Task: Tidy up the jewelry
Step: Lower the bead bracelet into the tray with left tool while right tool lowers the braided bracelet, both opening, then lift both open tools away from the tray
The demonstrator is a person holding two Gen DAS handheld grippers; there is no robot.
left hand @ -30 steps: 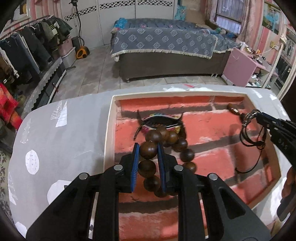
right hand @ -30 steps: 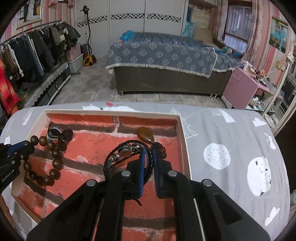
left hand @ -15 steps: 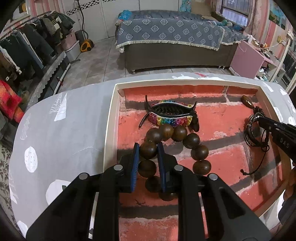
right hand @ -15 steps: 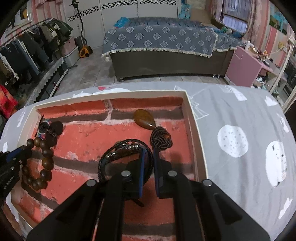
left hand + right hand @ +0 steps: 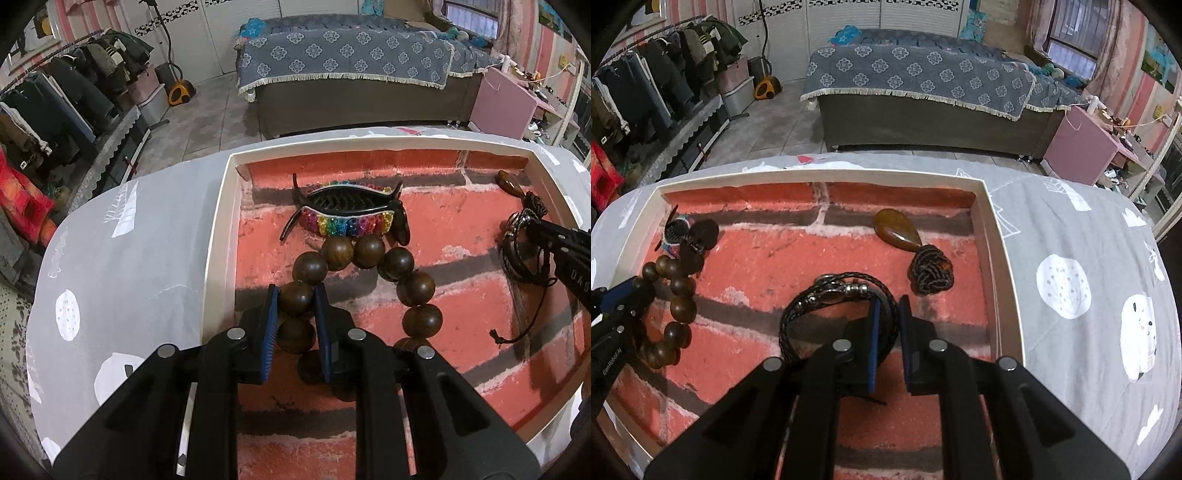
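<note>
A brick-patterned tray (image 5: 218, 236) (image 5: 1001, 266) lies on the grey cloth. My left gripper (image 5: 296, 295) is shut on a brown wooden bead bracelet (image 5: 397, 262), whose beads rest on the tray floor; it also shows in the right wrist view (image 5: 679, 306). A black hair claw with rainbow stones (image 5: 347, 212) lies just beyond the beads. My right gripper (image 5: 887, 306) is shut on a black braided leather bracelet (image 5: 827, 295), low over the tray's right side. An amber teardrop pendant (image 5: 897, 229) with a knotted cord (image 5: 931, 273) lies ahead of it.
The tray's raised white rim surrounds the jewelry. The table drops off beyond the tray's far rim, with a bed (image 5: 923, 85) and a clothes rack (image 5: 55, 103) across the floor. The right gripper's finger (image 5: 561, 251) crosses the left wrist view.
Both grippers have dropped lower into the tray with their bracelets. The bead loop has spread out on the tray floor, and the hair claw now shows fully.
</note>
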